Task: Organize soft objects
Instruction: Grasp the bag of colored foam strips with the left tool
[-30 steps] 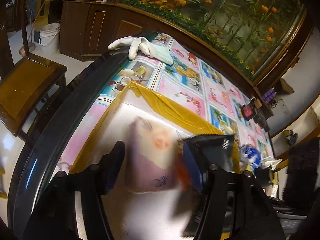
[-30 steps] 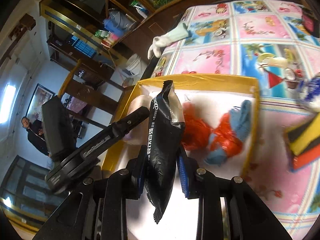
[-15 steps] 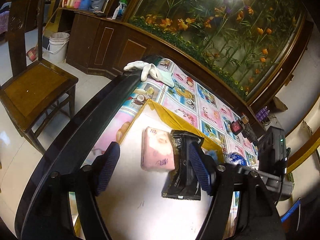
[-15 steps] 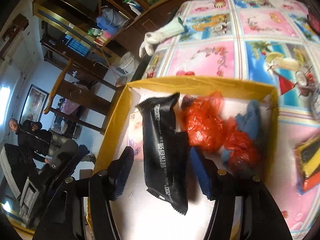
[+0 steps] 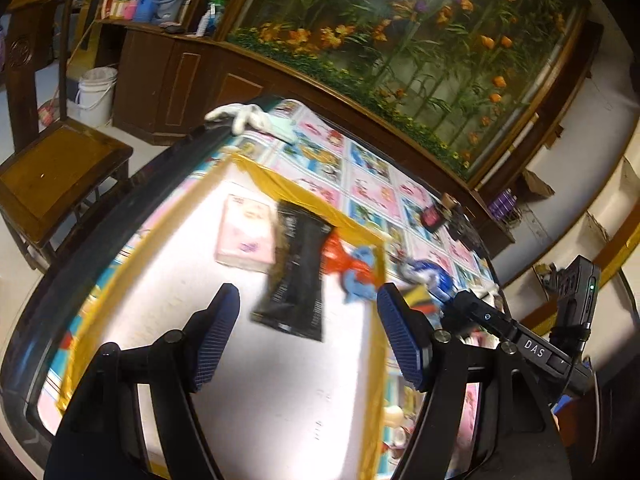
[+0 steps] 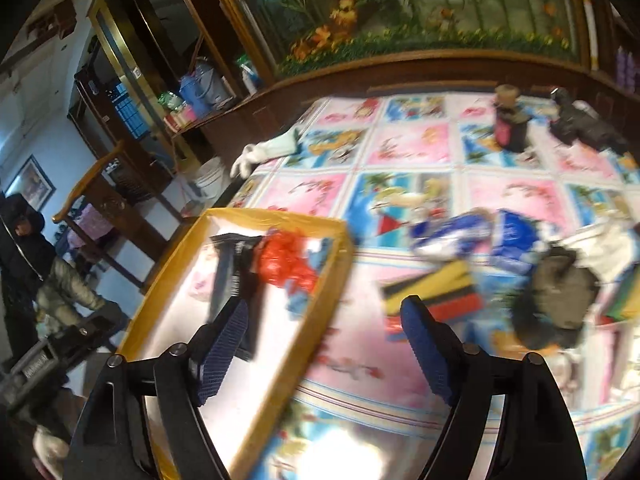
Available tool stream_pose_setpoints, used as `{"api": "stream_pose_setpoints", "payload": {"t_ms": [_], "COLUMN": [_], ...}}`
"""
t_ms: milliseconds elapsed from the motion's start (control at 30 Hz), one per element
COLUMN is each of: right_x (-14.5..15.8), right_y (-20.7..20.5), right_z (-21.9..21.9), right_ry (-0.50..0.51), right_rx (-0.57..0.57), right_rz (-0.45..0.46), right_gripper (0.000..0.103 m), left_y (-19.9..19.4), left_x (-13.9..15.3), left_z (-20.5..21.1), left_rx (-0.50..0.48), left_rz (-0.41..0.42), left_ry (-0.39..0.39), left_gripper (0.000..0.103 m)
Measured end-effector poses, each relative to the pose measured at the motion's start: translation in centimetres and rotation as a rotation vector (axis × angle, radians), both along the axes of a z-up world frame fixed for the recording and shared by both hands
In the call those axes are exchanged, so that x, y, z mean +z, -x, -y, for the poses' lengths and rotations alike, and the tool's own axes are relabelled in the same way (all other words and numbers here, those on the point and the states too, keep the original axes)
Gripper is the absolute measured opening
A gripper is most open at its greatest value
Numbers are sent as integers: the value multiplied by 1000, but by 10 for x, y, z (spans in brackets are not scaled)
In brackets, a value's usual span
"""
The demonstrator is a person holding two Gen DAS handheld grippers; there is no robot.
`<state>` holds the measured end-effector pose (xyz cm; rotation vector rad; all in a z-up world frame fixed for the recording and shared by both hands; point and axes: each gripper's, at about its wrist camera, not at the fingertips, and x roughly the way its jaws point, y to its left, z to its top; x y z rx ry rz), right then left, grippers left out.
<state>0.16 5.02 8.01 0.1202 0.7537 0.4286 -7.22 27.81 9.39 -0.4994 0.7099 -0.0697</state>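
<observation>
A shallow yellow-rimmed tray (image 5: 376, 320) (image 6: 176, 256) with a white floor lies on the table. Inside it lie a pink tissue pack (image 5: 246, 234), a black packet (image 5: 298, 276) (image 6: 228, 276), an orange-red bag (image 5: 334, 256) (image 6: 286, 260) and a blue cloth (image 5: 360, 284) (image 6: 300, 300). My left gripper (image 5: 308, 340) hovers open above the tray floor, nothing between its fingers. My right gripper (image 6: 324, 356) is over the tray's right rim, jaws opening and empty. Right of the tray lie a blue-white packet (image 6: 472, 236), striped sponges (image 6: 436, 292) and a dark fuzzy item (image 6: 556, 300).
A white glove (image 5: 244, 114) (image 6: 264, 152) hangs over the table's far left edge. A dark jar (image 6: 508, 124) and black gear (image 6: 580, 124) stand at the back. A wooden chair (image 5: 52, 160) is left of the table. A person (image 6: 28, 248) stands far left.
The right gripper let go of the black packet, which now lies in the tray, then opened and swung right. The left gripper released the pink pack and drew back upward.
</observation>
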Motion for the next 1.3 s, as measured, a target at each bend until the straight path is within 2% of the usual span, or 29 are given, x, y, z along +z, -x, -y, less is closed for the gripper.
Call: {"api": "stream_pose_setpoints", "payload": {"t_ms": [133,167,233,300,400,533,733,867,1000,1300], "right_x": [12,20,25,26,15,2,2,-1,-16,-15], "right_y": [51,78,101,116,116,105,98,94,80,77], "right_z": [35,47,66,85,110,150,179,191,202,221], "right_ry": [95,113,147,168,179,99,141,123,97,66], "right_rx": [-64,-83,-148,-205,-272,-341,-451,-489,-504,-536], "right_rz": [131,169,274,342,296,212,236,252,215,204], "right_gripper": [90,95,102,102,102,102,102,102,102,102], "left_y": [4,5,6,6,6,7,-2,-13,-31,-104], "left_x": [12,13,17,18,17,17,20,23,21,-2], "left_z": [36,46,63,81,106,132,147,150,150,152], "left_rx": [-58,-75,-103,-131,-175,-209,-211,-200,-189,-194], "left_rz": [17,18,20,17,1,-19,-49,-57,-70,-154], "left_ry": [-43,-49,-66,-79,-87,-118,-152,-152,-140,-133], "left_gripper": [71,71,71,71,71,71,71,71,71,70]}}
